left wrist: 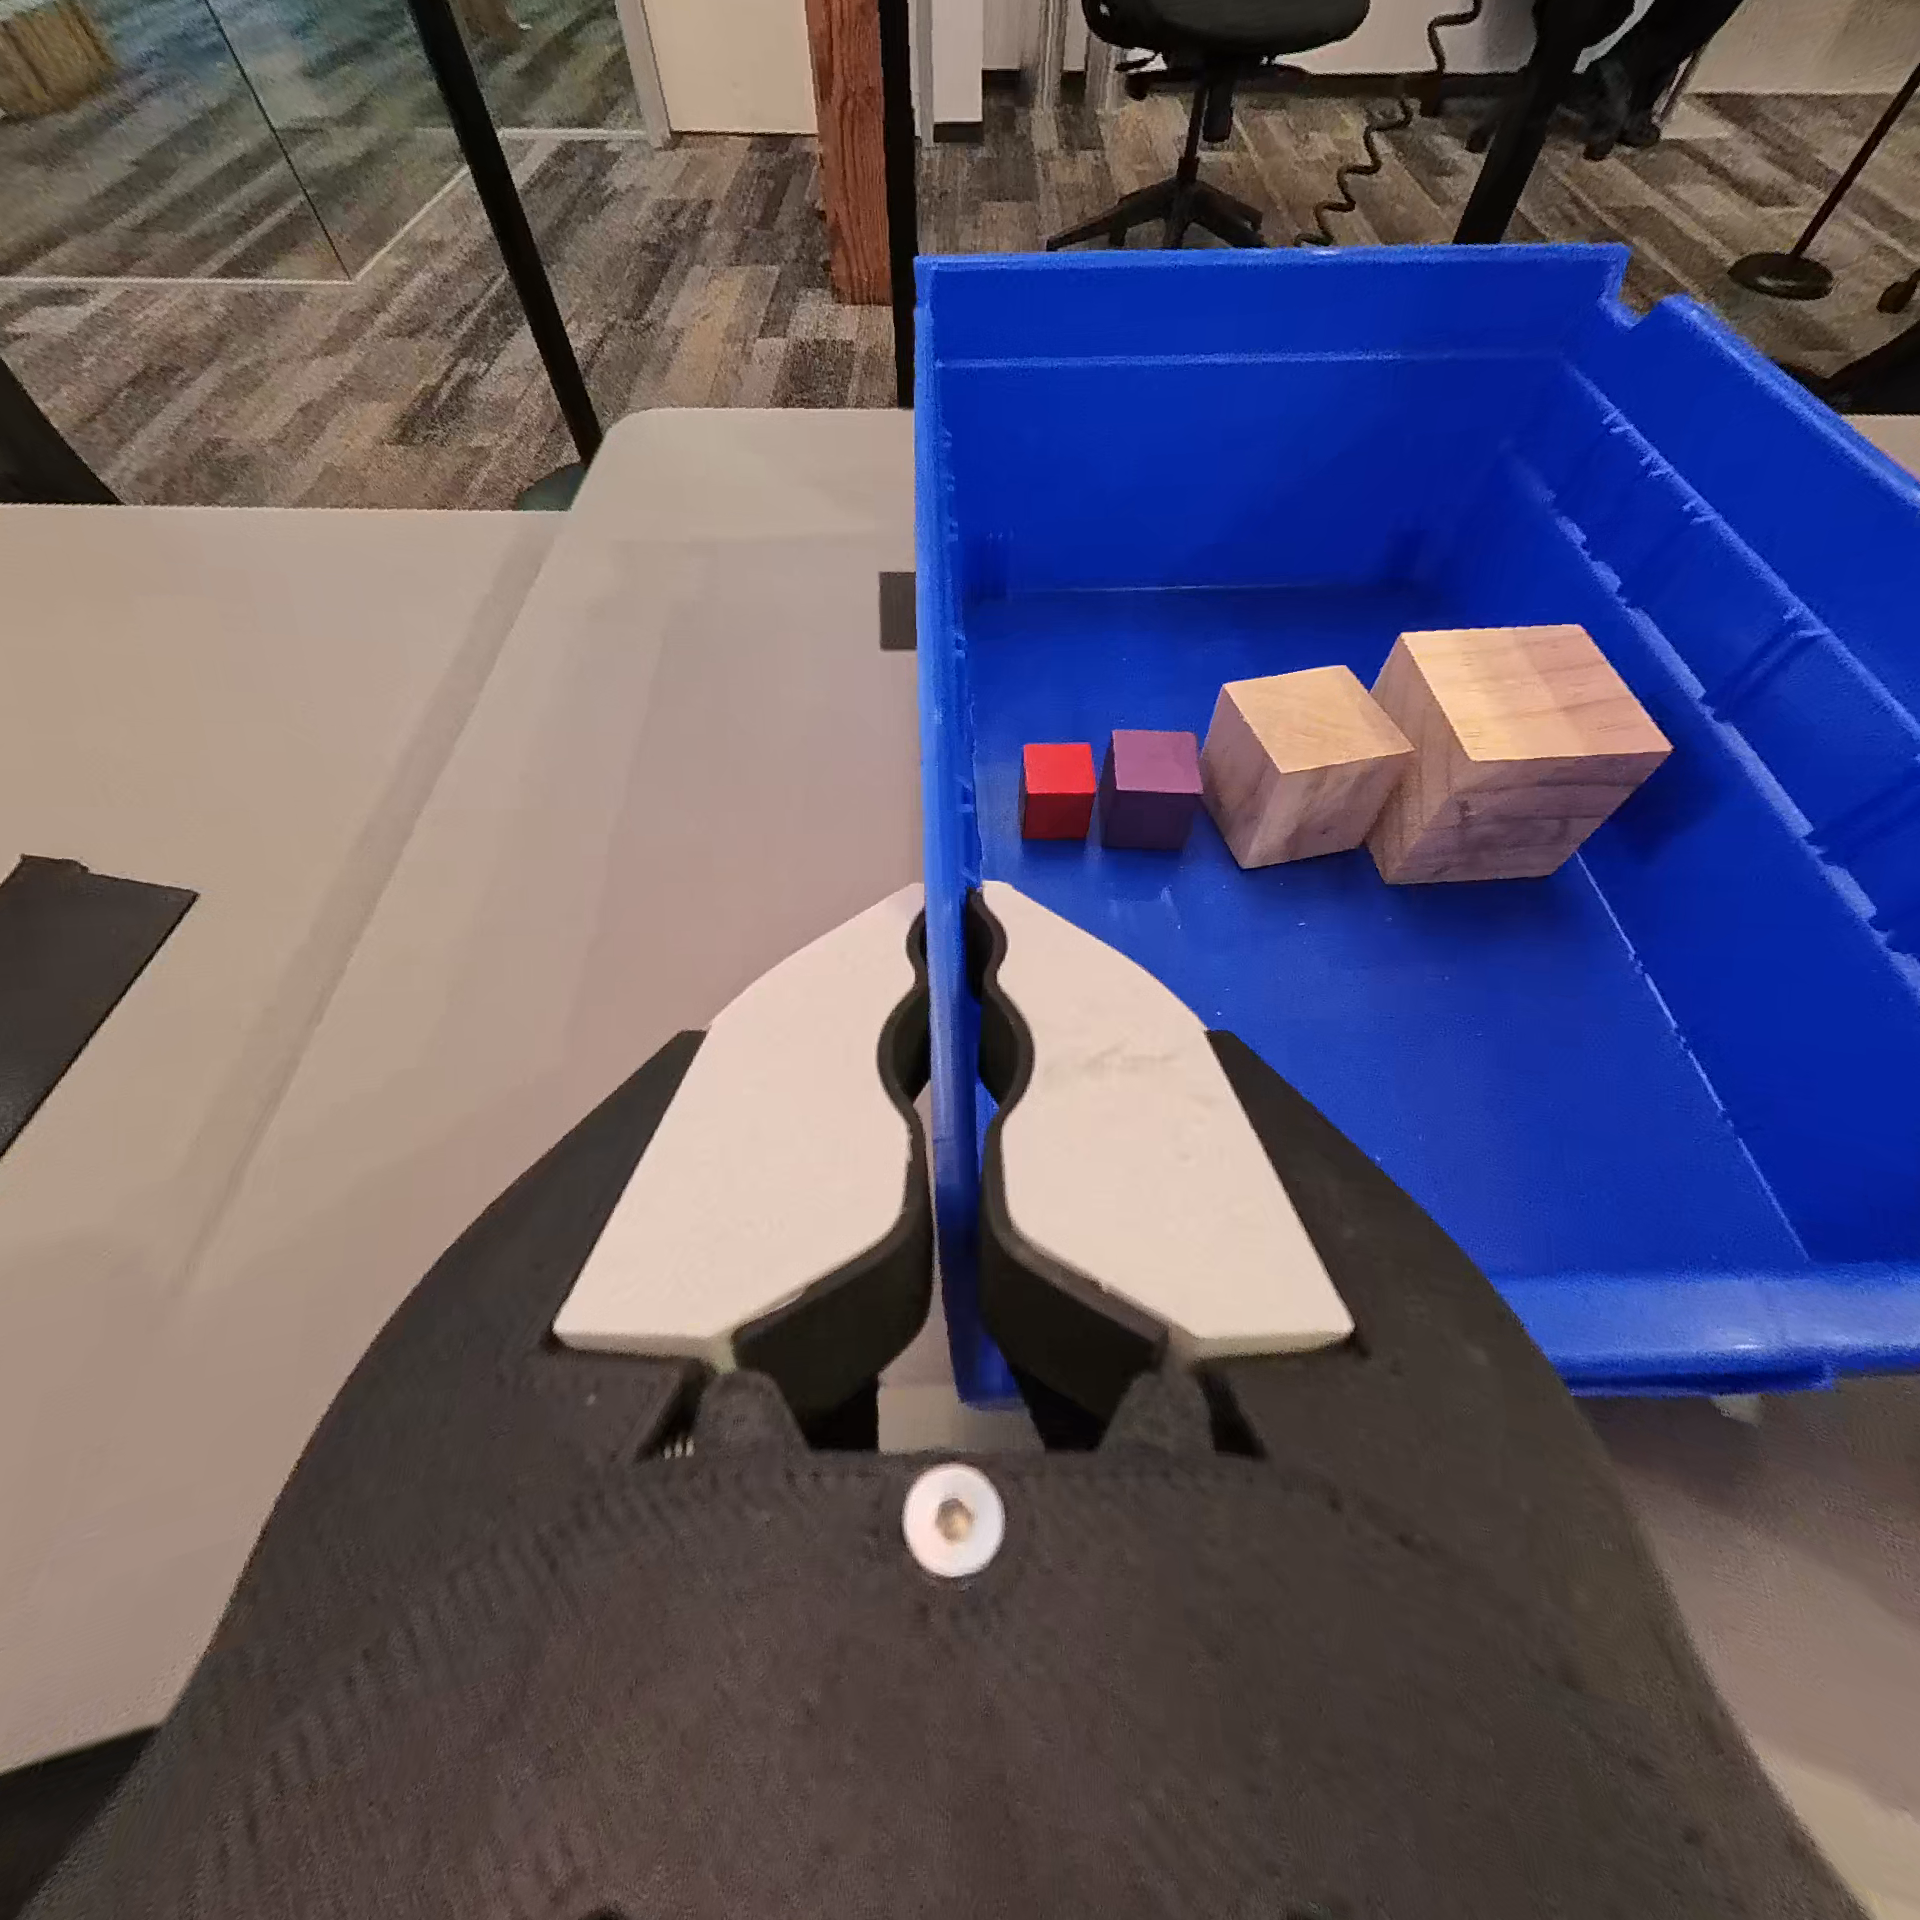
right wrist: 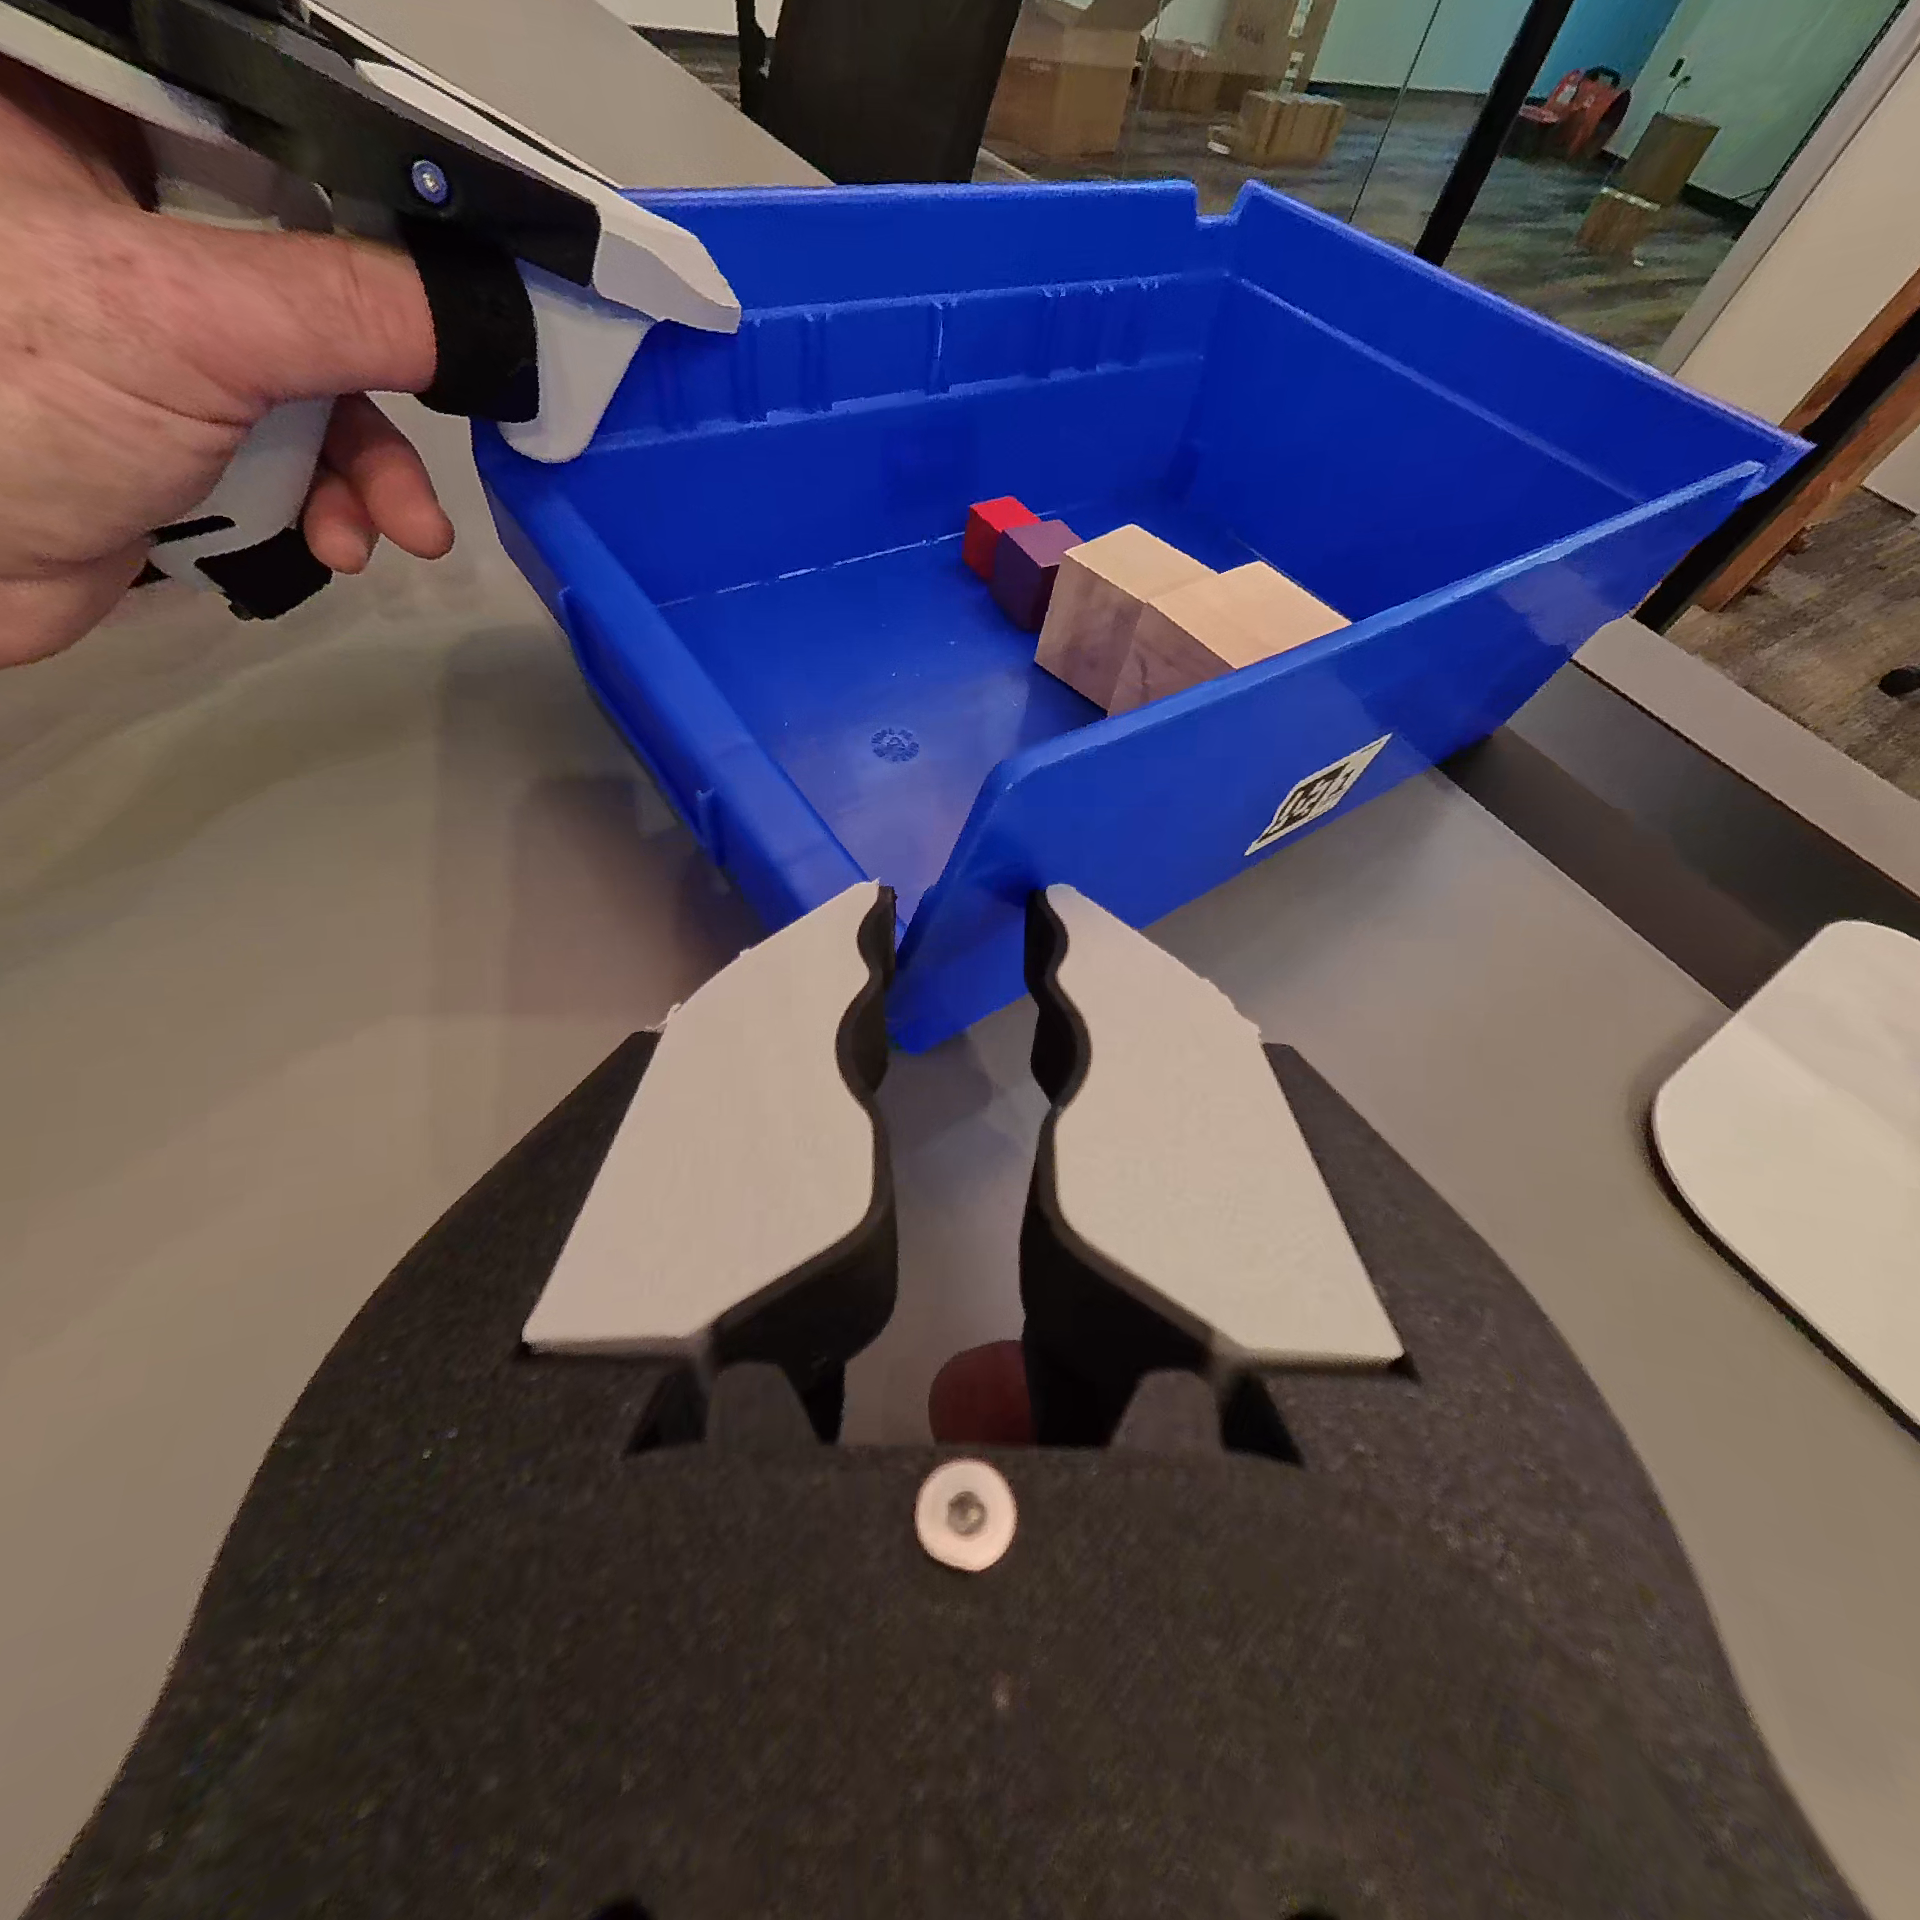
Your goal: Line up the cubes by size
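Note:
Four cubes stand in a row by size on the floor of a blue bin (left wrist: 1455, 1091): red (left wrist: 1058, 790), purple (left wrist: 1150, 788), a mid-size wooden cube (left wrist: 1299, 764) and a large wooden cube (left wrist: 1507, 748). My left gripper (left wrist: 948, 896) is shut on the bin's left wall (left wrist: 948, 727), with one finger outside and one inside. It also shows in the right wrist view (right wrist: 675, 281) at the bin's far corner. My right gripper (right wrist: 961, 899) is open, its fingers astride the near corner of the bin's side wall (right wrist: 1195, 790), with a gap at the right pad. The cubes show there too, red (right wrist: 997, 525) farthest.
The bin stands on a grey table (left wrist: 416, 831) near its far edge. A person's hand (right wrist: 156, 343) holds the left gripper. A white flat object (right wrist: 1808, 1143) lies to the right. Black patches (left wrist: 73, 956) lie on the table at left. A sticker (right wrist: 1320, 795) is on the bin's wall. The grippers' ends are close to 20 cm from one another.

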Motion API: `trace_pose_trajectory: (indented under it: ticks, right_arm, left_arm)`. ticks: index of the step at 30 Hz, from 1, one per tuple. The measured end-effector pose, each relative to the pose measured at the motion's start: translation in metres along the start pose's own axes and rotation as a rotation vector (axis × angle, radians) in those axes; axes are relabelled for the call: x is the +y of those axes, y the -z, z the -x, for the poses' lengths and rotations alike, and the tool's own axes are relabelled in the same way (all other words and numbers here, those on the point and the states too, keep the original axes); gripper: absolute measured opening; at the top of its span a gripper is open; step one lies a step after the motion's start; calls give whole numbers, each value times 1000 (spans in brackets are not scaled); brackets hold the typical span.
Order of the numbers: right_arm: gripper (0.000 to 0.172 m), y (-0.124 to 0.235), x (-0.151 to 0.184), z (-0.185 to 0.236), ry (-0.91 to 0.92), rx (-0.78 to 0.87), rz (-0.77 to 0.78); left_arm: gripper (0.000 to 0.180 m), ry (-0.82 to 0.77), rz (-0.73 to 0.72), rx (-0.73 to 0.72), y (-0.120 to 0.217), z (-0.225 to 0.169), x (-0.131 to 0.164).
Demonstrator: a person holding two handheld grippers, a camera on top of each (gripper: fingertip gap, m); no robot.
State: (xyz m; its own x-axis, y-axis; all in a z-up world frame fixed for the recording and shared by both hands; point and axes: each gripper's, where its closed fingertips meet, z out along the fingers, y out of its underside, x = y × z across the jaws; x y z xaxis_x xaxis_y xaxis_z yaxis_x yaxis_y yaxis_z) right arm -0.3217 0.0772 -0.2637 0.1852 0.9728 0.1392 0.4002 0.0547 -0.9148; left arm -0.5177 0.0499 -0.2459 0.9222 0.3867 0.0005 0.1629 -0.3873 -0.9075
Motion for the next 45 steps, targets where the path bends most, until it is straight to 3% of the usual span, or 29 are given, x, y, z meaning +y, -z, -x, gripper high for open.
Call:
trace_pose_trajectory:
  ticks: [10, 13, 17, 21, 29, 31, 34, 40, 43, 45]
  right_arm:
    - [23, -8, -4, -1, -16, -11, -8]
    - [36, 1, -11, -2, 16, 0, -74]
    - [42, 18, -9, -8, -17, -36, -111]
    - [42, 44, 0, -23, -44, -31, -136]
    - [41, 103, 26, -73, -38, 70, -164]
    - [41, 120, 34, -90, -53, 100, -169]
    - [40, 146, 46, -119, -88, 143, -183]
    - [36, 185, 66, -170, -122, 245, -196]
    - [35, 186, 68, -176, -160, 240, -191]
    - [35, 182, 70, -171, -110, 246, -165]
  left_arm:
    - [4, -12, -9, 6, -6, 8, -3]
    - [52, -9, -36, -36, 3, 15, -9]
    - [52, -28, -165, -19, 34, 9, -33]
    - [38, -129, -284, 116, 67, -48, -61]
    - [18, -305, -378, 402, 88, -237, -78]
    - [19, -289, -366, 535, 87, -284, -73]
    - [39, -259, -287, 705, 73, -341, -55]
    - [36, -294, -298, 692, 33, -381, -28]
    - [35, -299, -249, 693, 17, -386, -4]
    - [34, -315, -279, 688, 20, -386, -9]
